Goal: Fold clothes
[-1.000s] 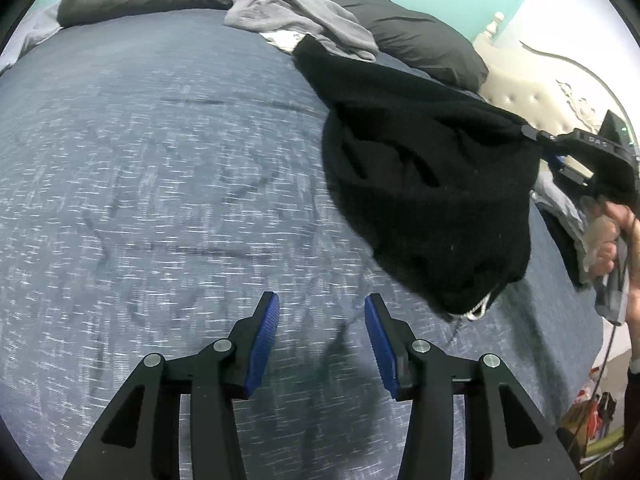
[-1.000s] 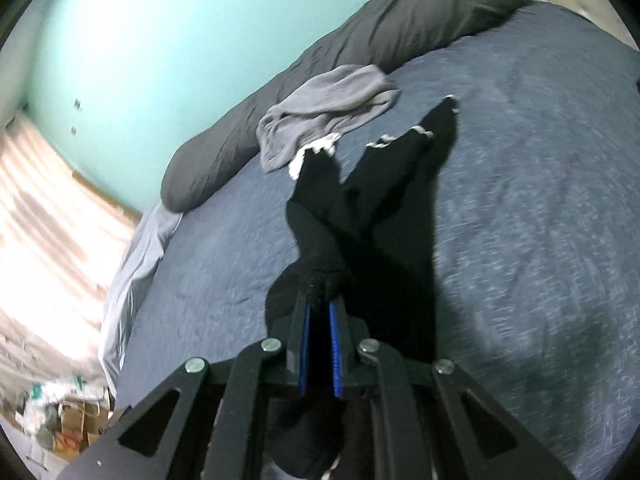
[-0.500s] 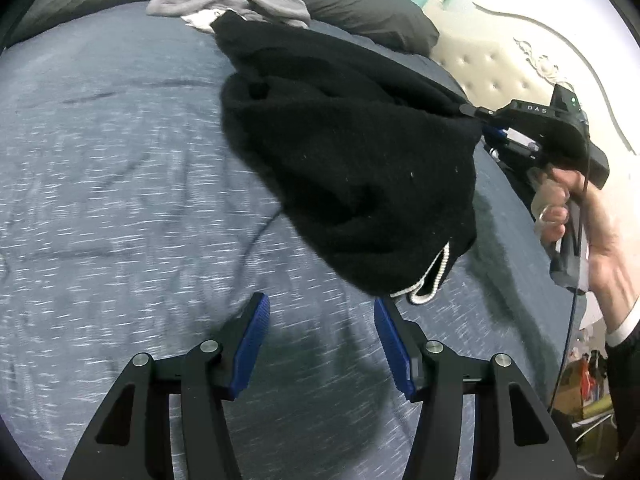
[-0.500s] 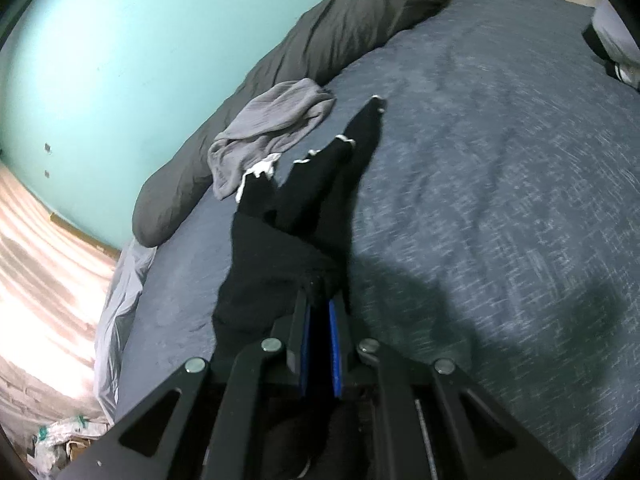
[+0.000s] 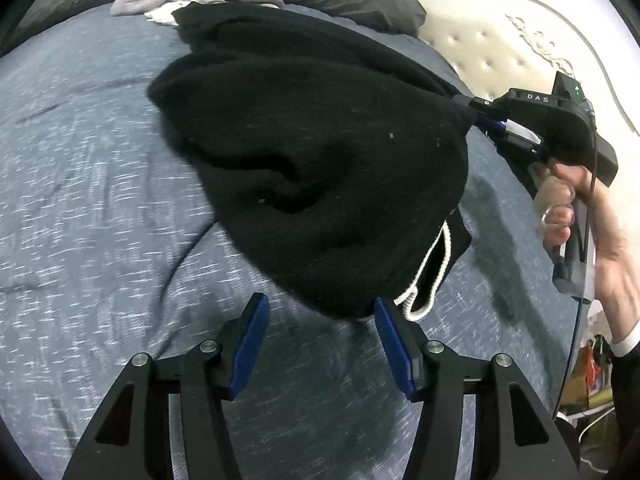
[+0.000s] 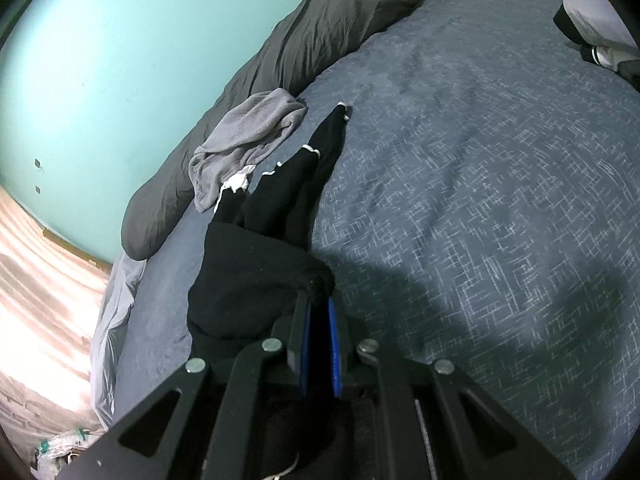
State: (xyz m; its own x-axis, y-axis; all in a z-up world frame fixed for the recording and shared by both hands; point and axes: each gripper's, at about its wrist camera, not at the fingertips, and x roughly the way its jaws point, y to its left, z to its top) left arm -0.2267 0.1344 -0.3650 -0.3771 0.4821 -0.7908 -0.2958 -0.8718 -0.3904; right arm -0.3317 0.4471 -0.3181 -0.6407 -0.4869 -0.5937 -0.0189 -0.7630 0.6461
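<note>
We find the right gripper [image 6: 319, 312] with its blue pads pressed together on a bunched edge of the black sweatpants [image 5: 312, 168], which it holds lifted off the bed. The fabric is thick, matte black and fleecy, flecked with small pale lint. From the clamped point it hangs in a heavy rounded drape, with deep folds near its middle. A white drawstring [image 5: 430, 276] dangles in a loop from its lower edge, just beyond the right finger of the left gripper [image 5: 320, 340].

We note the left gripper's fingers spread wide apart, holding nothing; the lowest fold of the sweatpants hangs just ahead of and between its fingertips, without clear contact. Through the right wrist camera, the garment's two legs [image 6: 304, 176] trail away ahead of the closed fingers, lying flat on the blue-grey bedspread [image 6: 480, 200], with thin white trim at the cuffs.

Beyond the far end of the legs lies a crumpled grey garment [image 6: 248, 136], touching or just beside them, with a white piece at its edge. Behind it runs a long dark grey pillow [image 6: 320, 36]. The person's right hand [image 5: 588, 232] grips the handle of the right gripper.
</note>
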